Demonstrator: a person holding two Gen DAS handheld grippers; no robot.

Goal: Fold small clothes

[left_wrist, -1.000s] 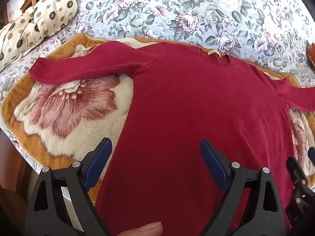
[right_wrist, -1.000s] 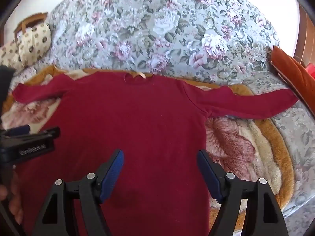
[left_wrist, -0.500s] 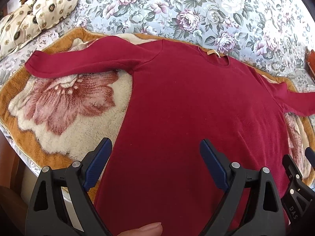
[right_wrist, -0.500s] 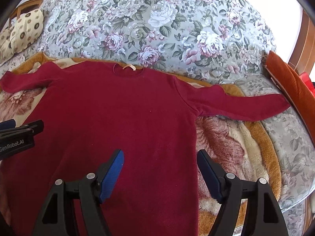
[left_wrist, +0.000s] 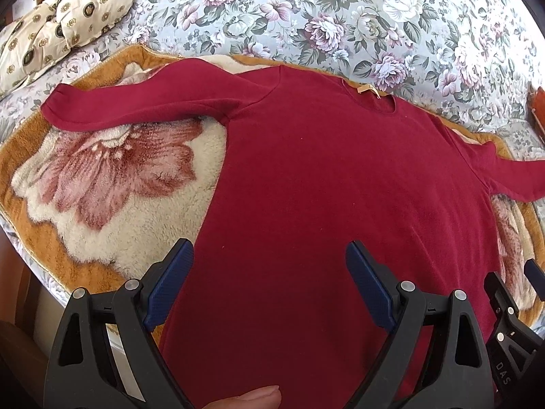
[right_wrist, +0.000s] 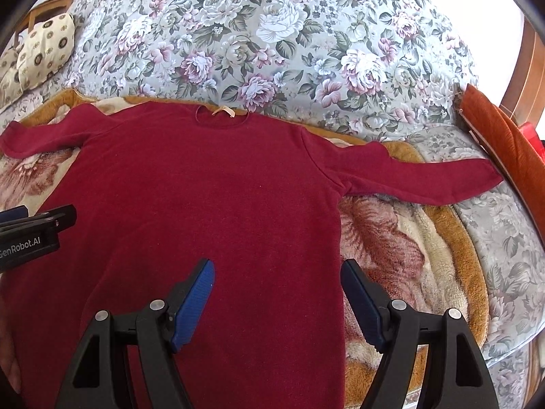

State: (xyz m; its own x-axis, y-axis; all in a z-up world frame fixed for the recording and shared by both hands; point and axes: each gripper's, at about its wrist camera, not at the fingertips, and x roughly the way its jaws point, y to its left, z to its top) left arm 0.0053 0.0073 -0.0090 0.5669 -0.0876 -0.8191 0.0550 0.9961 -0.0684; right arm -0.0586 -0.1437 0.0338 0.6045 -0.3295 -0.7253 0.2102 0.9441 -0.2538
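A dark red long-sleeved knit top [left_wrist: 323,184] lies flat, front up, on a plush fleece blanket with a tan border and a large pink flower print [left_wrist: 112,184]. The blanket rests on a bed covered with a grey-green floral bedspread [left_wrist: 340,17]. The neckline, with a small beige label [left_wrist: 366,89] inside it, points away from both cameras. Both sleeves are spread outward: one sleeve [left_wrist: 136,105] extends over the blanket toward the cream pillows with a gold medallion print [left_wrist: 64,24]; the other sleeve [right_wrist: 419,177] reaches past the blanket border onto the bedspread, near an orange-brown velvet cushion [right_wrist: 504,143].

The left gripper [left_wrist: 269,293], black with blue pads, hovers above the lower body of the top. Its jaws stand wide apart and hold nothing. One blue pad [left_wrist: 168,289] sits over the side edge of the garment, where red fabric meets blanket; the other pad is over red fabric.

The right gripper [right_wrist: 277,300] is positioned above the lower body on the opposite side. Its jaws are likewise wide apart and hold nothing. One pad [right_wrist: 361,306] lies over the garment's side edge and the blanket; the other is over fabric.

In each wrist view, part of the other gripper shows at the frame edge. A fingertip [left_wrist: 252,400] is visible at the bottom of the left wrist view.
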